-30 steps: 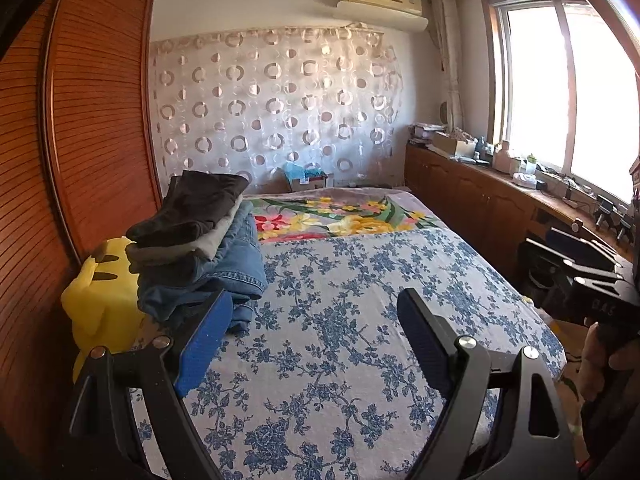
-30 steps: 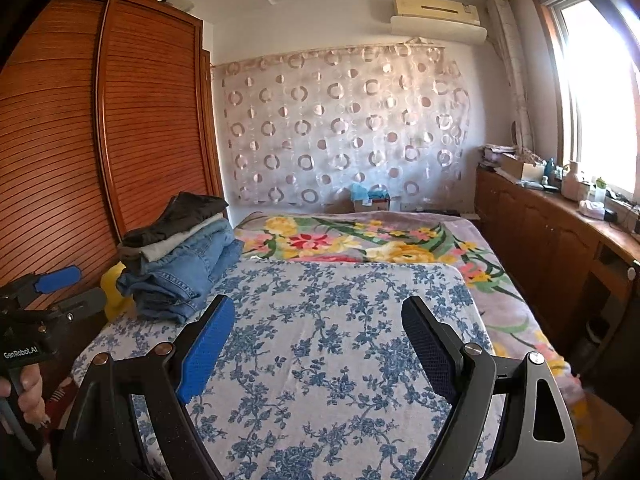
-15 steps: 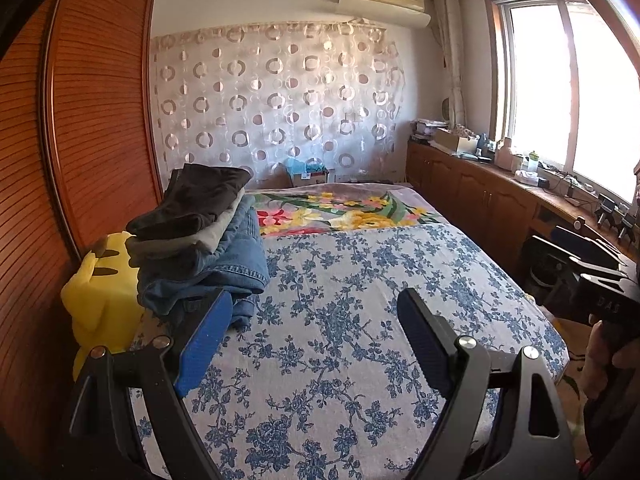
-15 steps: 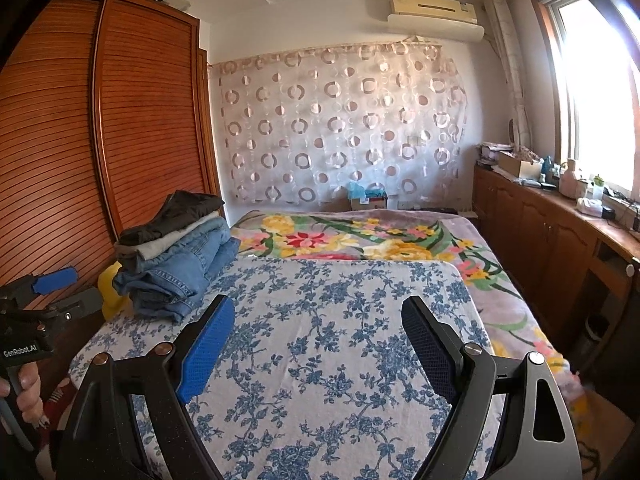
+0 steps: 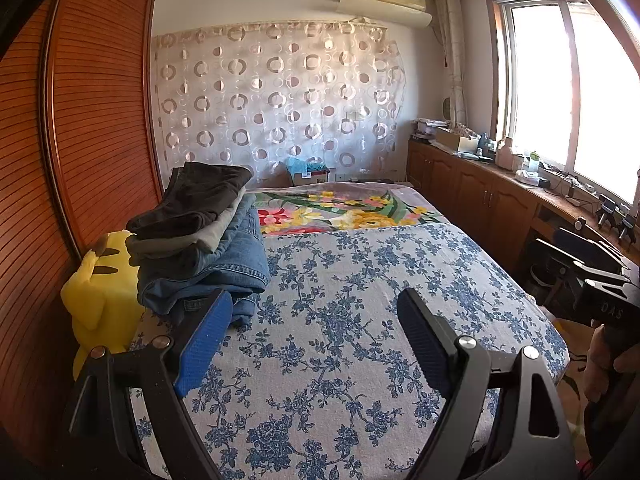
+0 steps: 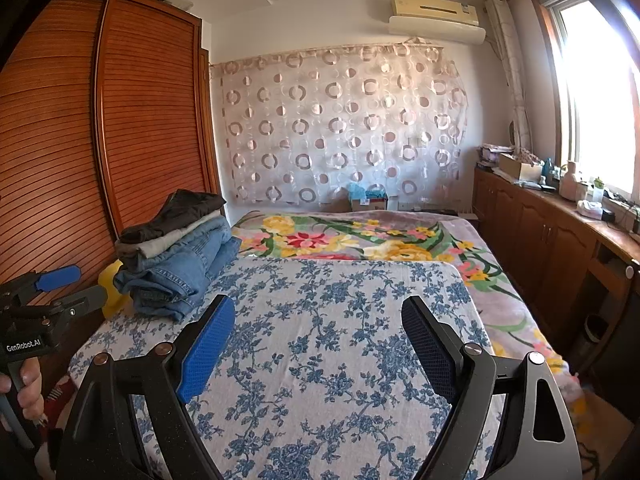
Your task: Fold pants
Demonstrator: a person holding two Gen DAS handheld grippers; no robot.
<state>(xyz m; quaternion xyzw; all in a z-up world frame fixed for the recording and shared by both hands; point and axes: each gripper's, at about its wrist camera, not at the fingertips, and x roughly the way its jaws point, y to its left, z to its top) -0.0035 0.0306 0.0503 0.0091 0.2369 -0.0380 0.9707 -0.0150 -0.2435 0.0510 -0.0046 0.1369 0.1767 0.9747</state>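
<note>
A stack of folded pants [image 5: 200,240] lies on the left side of the bed, dark pair on top, grey under it, blue jeans at the bottom; it also shows in the right wrist view [image 6: 176,252]. My left gripper [image 5: 316,336] is open and empty, held above the blue floral sheet [image 5: 360,320] just right of the stack. My right gripper [image 6: 318,340] is open and empty above the sheet [image 6: 320,320]. The left gripper also shows at the left edge of the right wrist view [image 6: 40,300].
A yellow plush toy [image 5: 100,296] sits between the stack and the wooden wardrobe [image 5: 80,140]. A colourful floral blanket [image 5: 340,208] covers the far bed. A wooden cabinet [image 5: 500,208] with clutter runs under the window on the right.
Both grippers have drifted slightly forward and tilted a little; the stack sits a bit closer in the left wrist view. Both jaws stay open.
</note>
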